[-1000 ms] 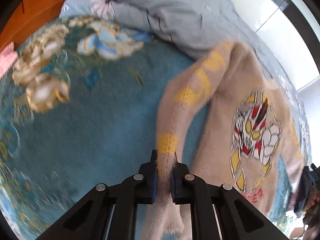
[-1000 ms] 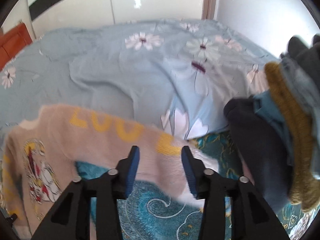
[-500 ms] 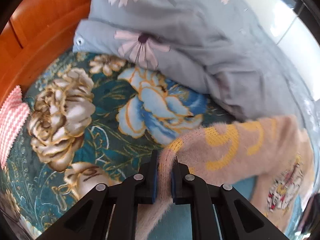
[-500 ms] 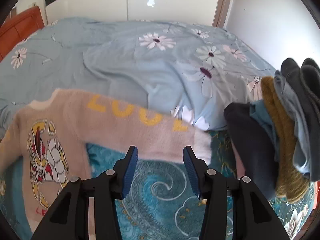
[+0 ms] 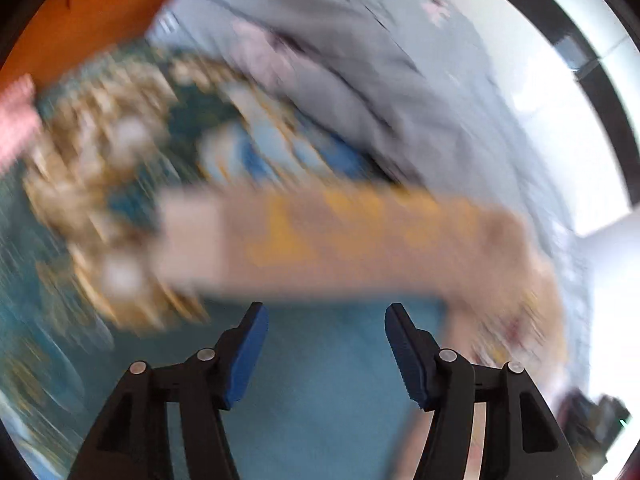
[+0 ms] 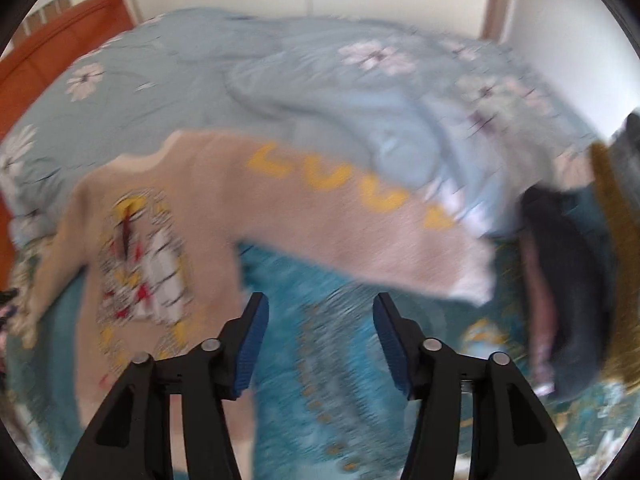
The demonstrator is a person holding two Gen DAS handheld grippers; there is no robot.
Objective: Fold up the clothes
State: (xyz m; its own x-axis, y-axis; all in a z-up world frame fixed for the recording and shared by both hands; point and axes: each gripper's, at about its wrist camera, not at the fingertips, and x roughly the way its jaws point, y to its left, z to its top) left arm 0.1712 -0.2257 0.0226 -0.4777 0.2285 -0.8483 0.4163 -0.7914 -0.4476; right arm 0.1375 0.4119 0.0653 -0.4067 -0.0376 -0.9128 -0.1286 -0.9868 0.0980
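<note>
A fuzzy beige sweater (image 6: 208, 216) with yellow letters on the sleeves and a cartoon print on the chest lies spread on the teal floral bedspread (image 6: 320, 360). In the blurred left wrist view one sleeve (image 5: 340, 240) lies stretched out flat just beyond my left gripper (image 5: 326, 344), which is open and empty. In the right wrist view the other sleeve (image 6: 360, 220) stretches to the right, just beyond my right gripper (image 6: 320, 332), which is open and empty.
A crumpled light-blue duvet with daisies (image 6: 340, 92) lies behind the sweater. A pile of dark and mustard clothes (image 6: 580, 260) sits at the right. An orange headboard (image 6: 60, 48) stands at the left. A pink cloth (image 5: 16, 120) lies at the left edge.
My left gripper has opened and let go of the sleeve, which now lies flat and stretched out. My right gripper stays open and has shifted slightly; both views are motion blurred.
</note>
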